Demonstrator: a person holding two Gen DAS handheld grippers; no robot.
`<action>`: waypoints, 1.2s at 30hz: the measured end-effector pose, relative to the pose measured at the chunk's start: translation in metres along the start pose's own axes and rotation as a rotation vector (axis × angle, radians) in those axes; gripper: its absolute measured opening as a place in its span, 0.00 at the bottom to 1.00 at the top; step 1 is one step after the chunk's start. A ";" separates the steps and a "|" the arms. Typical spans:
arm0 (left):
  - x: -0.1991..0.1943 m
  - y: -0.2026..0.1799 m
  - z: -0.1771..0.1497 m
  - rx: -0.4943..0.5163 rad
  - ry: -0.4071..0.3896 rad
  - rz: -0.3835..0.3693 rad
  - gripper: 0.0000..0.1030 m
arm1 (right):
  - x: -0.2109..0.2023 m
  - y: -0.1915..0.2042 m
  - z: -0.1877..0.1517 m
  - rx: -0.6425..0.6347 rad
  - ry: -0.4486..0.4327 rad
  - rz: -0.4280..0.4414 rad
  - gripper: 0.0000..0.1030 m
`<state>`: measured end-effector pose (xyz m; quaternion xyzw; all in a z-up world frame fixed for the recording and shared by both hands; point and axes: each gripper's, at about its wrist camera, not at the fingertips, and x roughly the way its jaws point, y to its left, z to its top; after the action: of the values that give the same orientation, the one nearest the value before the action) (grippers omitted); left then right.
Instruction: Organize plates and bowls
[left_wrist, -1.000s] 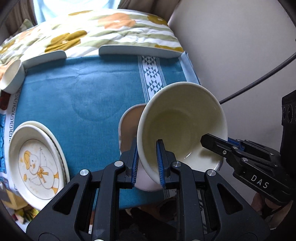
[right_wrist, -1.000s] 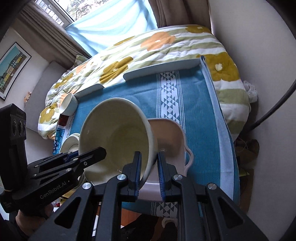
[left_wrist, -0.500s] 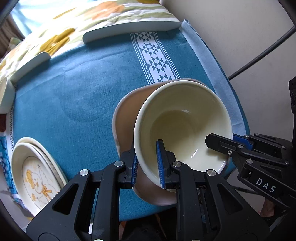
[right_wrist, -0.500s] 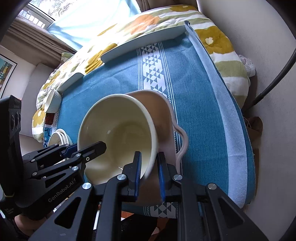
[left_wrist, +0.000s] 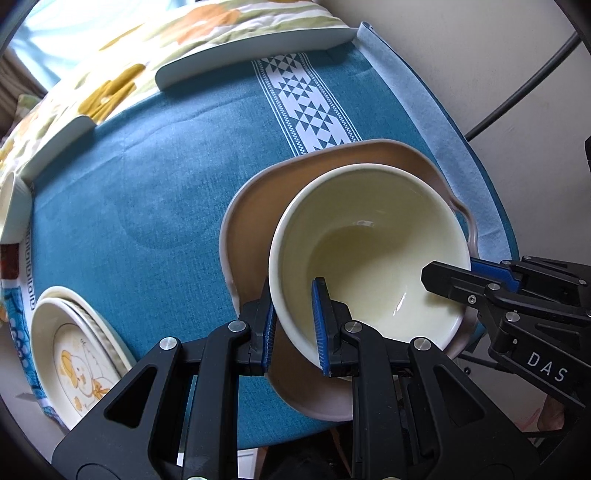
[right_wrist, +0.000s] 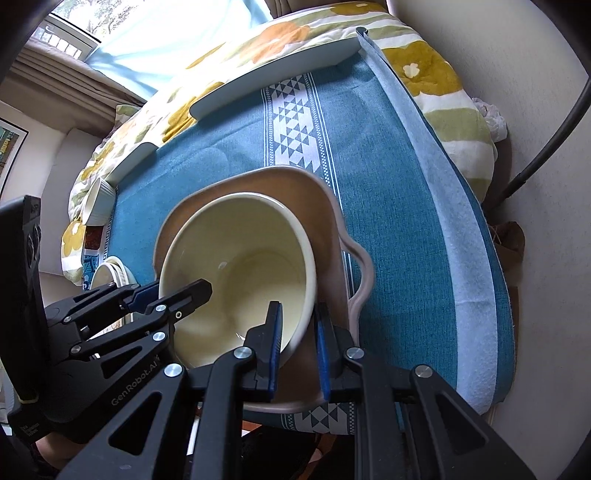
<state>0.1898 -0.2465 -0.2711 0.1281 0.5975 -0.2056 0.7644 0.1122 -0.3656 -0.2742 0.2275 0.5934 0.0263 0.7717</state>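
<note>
A cream bowl (left_wrist: 373, 251) sits tilted inside a larger pinkish-brown handled dish (left_wrist: 251, 206) on the blue tablecloth. My left gripper (left_wrist: 293, 321) is shut on the bowl's near rim, one finger inside and one outside. My right gripper (right_wrist: 297, 339) is shut on the opposite rim of the same bowl (right_wrist: 240, 258), with the dish (right_wrist: 332, 236) around it. Each gripper shows in the other's view. A stack of plates with a duck picture (left_wrist: 74, 347) lies at the left edge.
A small white ramekin (right_wrist: 98, 201) stands at the table's far left. Two pale trays (left_wrist: 255, 55) (left_wrist: 55, 144) lie along the far edge against a flowered quilt (right_wrist: 288, 37). The wall and a black cable (left_wrist: 524, 88) are to the right.
Both grippers have lowered the cream bowl, from above the pinkish dish down into it. The bowl is less tilted than before.
</note>
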 end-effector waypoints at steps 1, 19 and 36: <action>0.000 0.000 0.000 0.000 -0.003 0.003 0.15 | -0.001 0.001 0.000 0.000 -0.002 -0.001 0.15; -0.023 -0.003 -0.005 -0.010 -0.056 0.032 0.16 | -0.022 0.000 -0.008 -0.018 -0.031 -0.010 0.15; -0.181 0.082 -0.082 -0.370 -0.434 0.168 0.96 | -0.070 0.067 -0.010 -0.293 -0.194 0.186 0.41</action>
<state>0.1211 -0.1085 -0.1210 -0.0113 0.4346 -0.0517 0.8991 0.0979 -0.3241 -0.1869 0.1683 0.4826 0.1615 0.8442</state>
